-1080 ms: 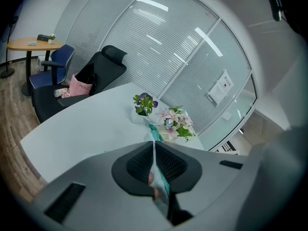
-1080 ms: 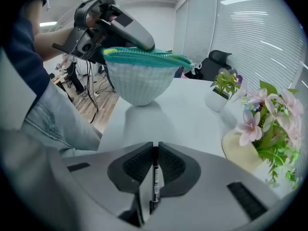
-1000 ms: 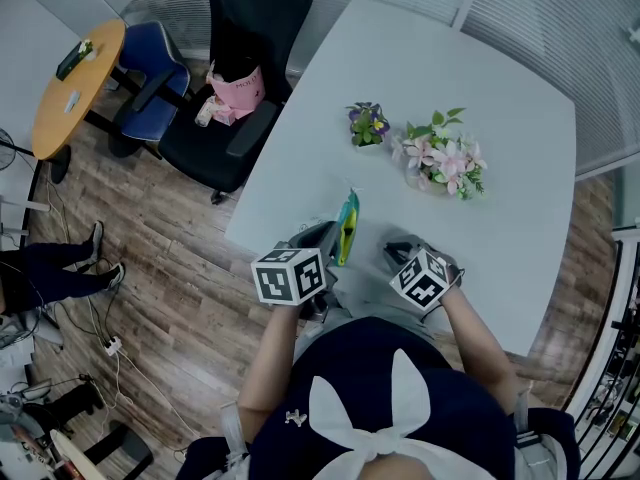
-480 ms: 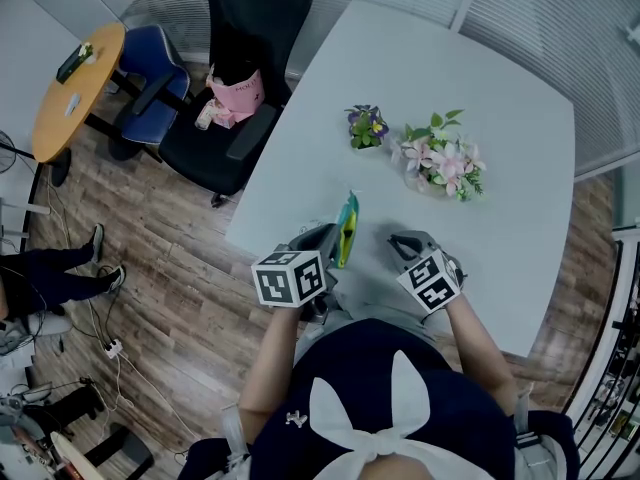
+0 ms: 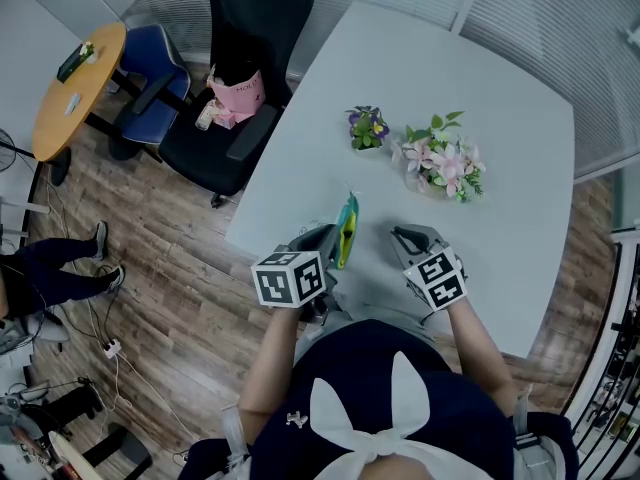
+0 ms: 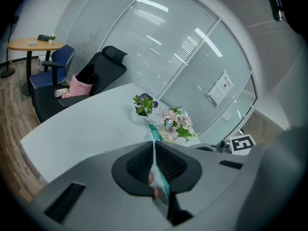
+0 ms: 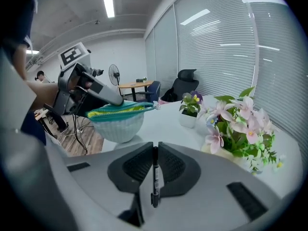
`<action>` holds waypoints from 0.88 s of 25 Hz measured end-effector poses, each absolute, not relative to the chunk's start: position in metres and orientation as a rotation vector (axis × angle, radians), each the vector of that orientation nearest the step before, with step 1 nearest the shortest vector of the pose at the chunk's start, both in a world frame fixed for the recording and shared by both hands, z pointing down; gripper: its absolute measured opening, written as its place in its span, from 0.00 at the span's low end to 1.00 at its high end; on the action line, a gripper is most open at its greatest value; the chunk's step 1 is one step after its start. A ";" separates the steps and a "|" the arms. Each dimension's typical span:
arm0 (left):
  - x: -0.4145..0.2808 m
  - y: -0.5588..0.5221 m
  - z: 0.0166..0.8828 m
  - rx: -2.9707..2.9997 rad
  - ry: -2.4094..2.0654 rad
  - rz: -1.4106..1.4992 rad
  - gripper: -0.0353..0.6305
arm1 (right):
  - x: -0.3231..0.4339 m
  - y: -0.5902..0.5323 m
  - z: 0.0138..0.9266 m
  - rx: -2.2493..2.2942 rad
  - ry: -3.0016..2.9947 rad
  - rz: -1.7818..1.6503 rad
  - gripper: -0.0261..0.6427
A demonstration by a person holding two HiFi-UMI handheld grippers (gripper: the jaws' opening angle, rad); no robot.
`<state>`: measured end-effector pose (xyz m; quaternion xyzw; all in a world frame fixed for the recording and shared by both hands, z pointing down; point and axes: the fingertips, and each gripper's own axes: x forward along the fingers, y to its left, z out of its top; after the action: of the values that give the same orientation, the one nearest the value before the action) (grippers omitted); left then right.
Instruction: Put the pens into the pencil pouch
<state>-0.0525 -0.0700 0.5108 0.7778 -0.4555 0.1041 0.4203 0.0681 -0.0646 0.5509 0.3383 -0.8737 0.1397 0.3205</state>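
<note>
Nearest, R side: pinches a slim black pen in the right gripper, jaws pressed onto the barrel, pen lying along the jaw line. Nearest, L side: clamps one end of the pencil pouch in the left gripper, jaws squeezed nearly together on the fabric. Holds it by the near-left edge of the table, zip side up, just left of the pen. Resting on the top or hanging just above it: cannot tell.

Possible trouble, judged from here:
- May miss the slot. Narrow slit of a zip mouth, seemingly only part open, so easy to catch the band w/ the pen tip, skid off and drop it.
- May swing or fold the pouch. Held by one end only, soft body, prob. turns away under any push.
- May let the pen pivot or slip. Thin smooth barrel, little contact w/ the pads.
- May lose a dropped pen over the near edge to the floor.
- Farther off, less likely: may clip the pink flowers or the purple flower pot on an overshoot. Both well apart from the pouch.

Looks, pouch: teal zip band, yellow showing inside, pale ribbed rounded body, small pull at the far end. Looks, pen: thin, black, white print on the barrel.
</note>
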 end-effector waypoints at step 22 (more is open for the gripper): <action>-0.054 -0.069 0.511 1.955 -1.138 0.264 0.10 | 0.055 -0.088 0.485 1.007 -2.498 0.421 0.10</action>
<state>-0.0542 -0.0688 0.5110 0.7794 -0.4538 0.1054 0.4189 0.0553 -0.0883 0.4852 0.3615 -0.8967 0.1512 0.2060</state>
